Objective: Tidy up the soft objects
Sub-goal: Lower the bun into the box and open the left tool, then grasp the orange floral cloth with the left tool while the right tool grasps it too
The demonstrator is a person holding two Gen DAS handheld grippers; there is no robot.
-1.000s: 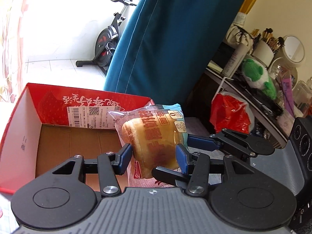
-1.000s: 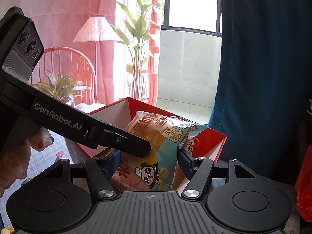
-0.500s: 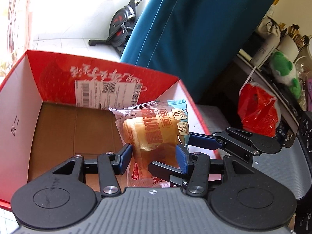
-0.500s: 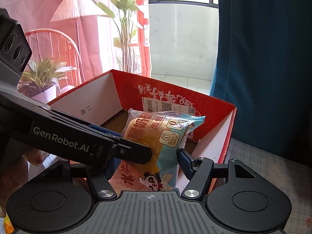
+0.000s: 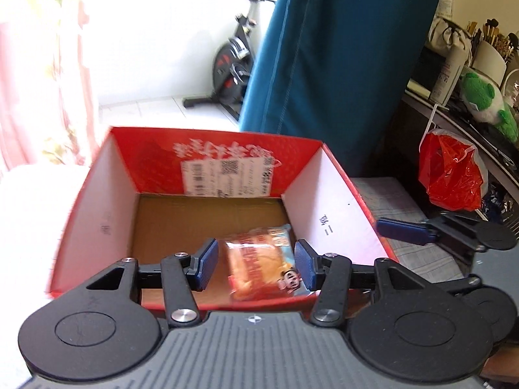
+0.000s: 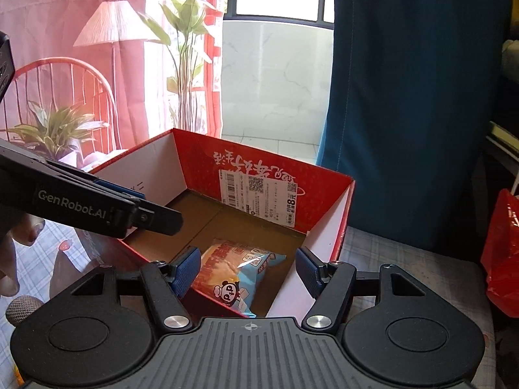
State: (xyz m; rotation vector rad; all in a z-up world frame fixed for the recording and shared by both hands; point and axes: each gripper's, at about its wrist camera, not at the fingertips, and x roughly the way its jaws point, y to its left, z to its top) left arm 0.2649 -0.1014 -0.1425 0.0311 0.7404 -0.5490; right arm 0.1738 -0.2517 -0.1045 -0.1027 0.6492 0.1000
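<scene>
A bread packet point(image 5: 259, 265) in clear and light-blue wrap with a panda print lies flat on the brown floor of the red cardboard box point(image 5: 214, 136), near the front right corner. My left gripper point(image 5: 254, 267) hovers above it, its jaws opening, and neither blue pad touches the wrap. In the right wrist view the same packet point(image 6: 233, 275) rests low in the box point(image 6: 259, 159), and my right gripper point(image 6: 246, 272) stands open over it. The left gripper's black fingers point(image 6: 155, 217) reach over the box's left wall. One right finger point(image 5: 402, 230) shows beyond the right wall.
A teal curtain point(image 5: 324, 64) hangs behind the box. A red plastic bag point(image 5: 451, 175) and a green plush toy point(image 5: 483, 97) are on the cluttered shelf to the right. Checked cloth point(image 6: 405, 259) covers the table. Potted plants point(image 6: 55, 129) and a red chair point(image 6: 65, 74) stand left.
Both grippers held the packet upright over the box; now it lies loose on the box floor and both pairs of pads stand apart from it.
</scene>
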